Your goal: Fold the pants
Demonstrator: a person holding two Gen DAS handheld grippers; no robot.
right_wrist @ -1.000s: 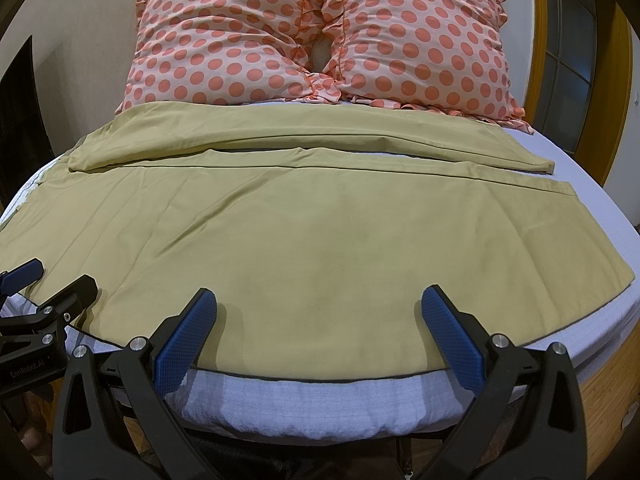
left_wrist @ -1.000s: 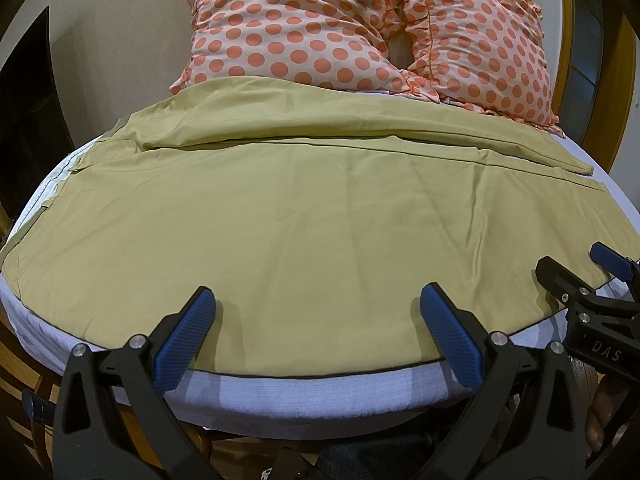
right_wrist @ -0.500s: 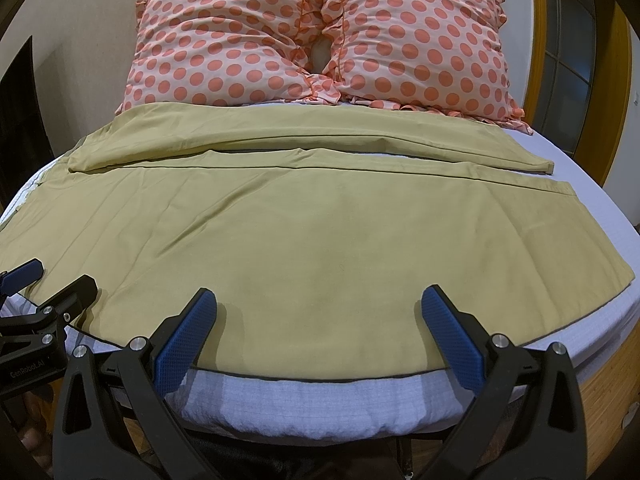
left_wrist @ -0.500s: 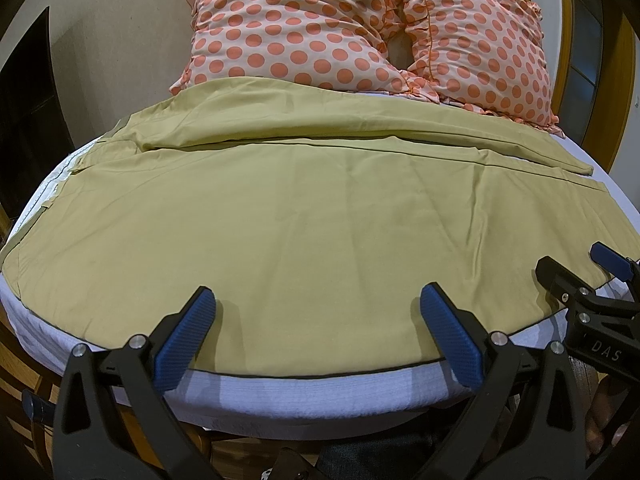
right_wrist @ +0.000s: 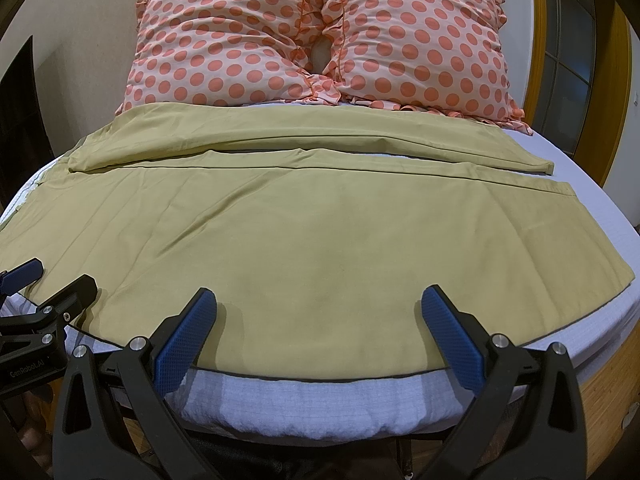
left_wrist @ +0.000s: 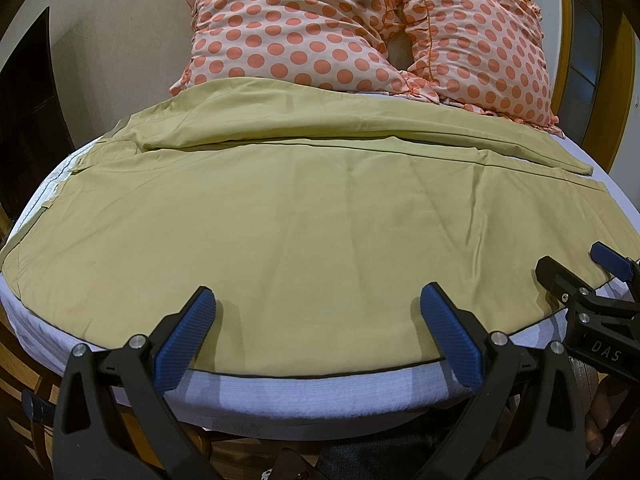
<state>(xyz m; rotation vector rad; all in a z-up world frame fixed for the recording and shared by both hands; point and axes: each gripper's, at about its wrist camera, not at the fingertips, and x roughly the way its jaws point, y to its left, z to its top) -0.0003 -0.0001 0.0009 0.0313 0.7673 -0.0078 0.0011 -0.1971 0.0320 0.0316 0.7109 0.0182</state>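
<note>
Pants lie flat across bed, unfolded; left gripper and right gripper hover wide open, empty, at near hem.

Bedroom with beige walls

Bed under white sheet; two polka-dot pillows at 12 o'clock against wall; wood-framed glass door at 2 o'clock; dark opening at 9 o'clock.

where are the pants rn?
The pants lie spread flat across the bed, just ahead of both open grippers, far leg against the polka-dot pillows.
</note>
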